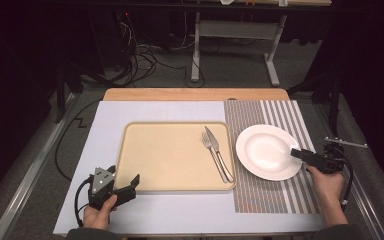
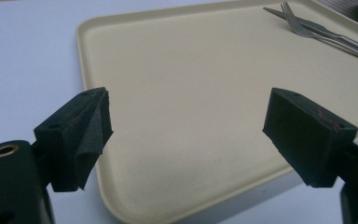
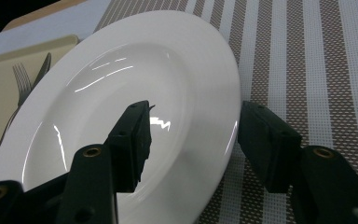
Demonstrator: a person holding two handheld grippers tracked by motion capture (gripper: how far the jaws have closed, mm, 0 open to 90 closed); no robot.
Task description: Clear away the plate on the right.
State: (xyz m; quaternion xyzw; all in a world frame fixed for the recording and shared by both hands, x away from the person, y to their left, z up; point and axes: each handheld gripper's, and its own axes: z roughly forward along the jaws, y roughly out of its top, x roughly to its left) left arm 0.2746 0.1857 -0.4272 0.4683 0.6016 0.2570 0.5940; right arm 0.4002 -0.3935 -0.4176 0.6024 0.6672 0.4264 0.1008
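A white plate (image 1: 267,150) lies on a striped placemat (image 1: 280,195) at the right. My right gripper (image 1: 296,152) reaches in from the right over the plate's near-right rim. In the right gripper view its jaws straddle that rim of the plate (image 3: 121,70), one above the well and one outside, with my right gripper (image 3: 196,109) open. A beige tray (image 1: 125,150) in the middle carries a fork (image 1: 215,155) and a knife (image 1: 211,134) along its right side. My left gripper (image 1: 125,175) hovers open at the tray's near-left corner, and in its own view my left gripper (image 2: 189,100) has nothing between its jaws.
A pale sheet (image 1: 105,125) covers the table's left and middle, and a wooden table edge (image 1: 195,94) shows at the back. The tray's floor (image 2: 191,56) is bare apart from the fork (image 2: 307,30) and knife (image 2: 279,13). Cables and a desk frame lie beyond the table.
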